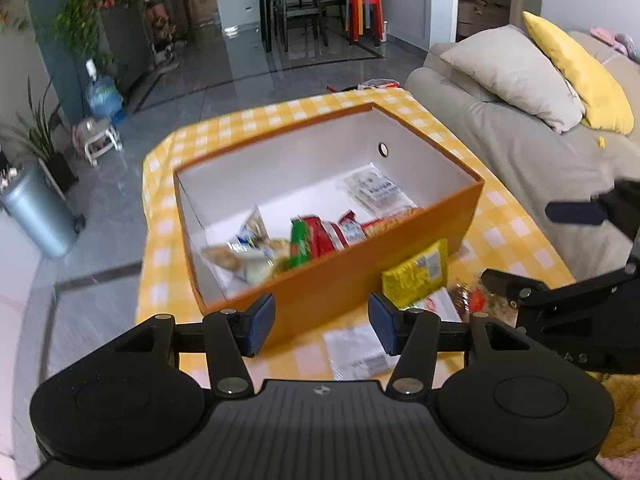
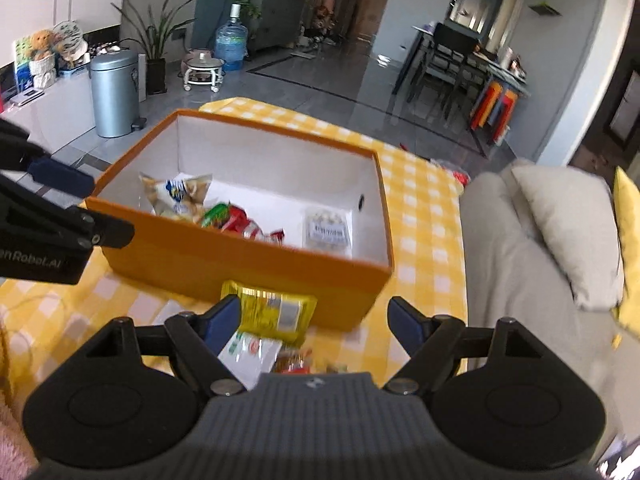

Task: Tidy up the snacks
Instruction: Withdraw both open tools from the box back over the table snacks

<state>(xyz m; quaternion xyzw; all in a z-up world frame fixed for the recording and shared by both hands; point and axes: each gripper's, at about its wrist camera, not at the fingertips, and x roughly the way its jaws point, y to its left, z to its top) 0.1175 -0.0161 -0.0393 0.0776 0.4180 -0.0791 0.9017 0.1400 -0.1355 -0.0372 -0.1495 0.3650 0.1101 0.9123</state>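
Observation:
An orange box (image 1: 344, 280) (image 2: 224, 264) with a white inside stands on the yellow checked tablecloth (image 1: 160, 264) (image 2: 424, 216). In it lie several snack packs: a pale chip bag (image 1: 248, 248) (image 2: 180, 196), red and green packets (image 1: 316, 236) (image 2: 236, 220) and a clear pack (image 1: 380, 192) (image 2: 328, 232). A yellow packet (image 1: 416, 276) (image 2: 272, 312) leans at the box's near wall, beside white wrappers (image 1: 360, 352) (image 2: 248, 352). My left gripper (image 1: 322, 322) hangs open before the box's near wall, nothing between its pads. My right gripper (image 2: 316, 320) is open above the yellow packet, apart from it.
A grey sofa (image 1: 520, 152) (image 2: 520, 248) with grey and yellow cushions borders the table on the right. A metal bin (image 1: 36, 216) (image 2: 114, 92), a water bottle (image 2: 231, 42) and plants stand on the tiled floor beyond. Dining chairs and coloured stools (image 1: 364, 12) are far back.

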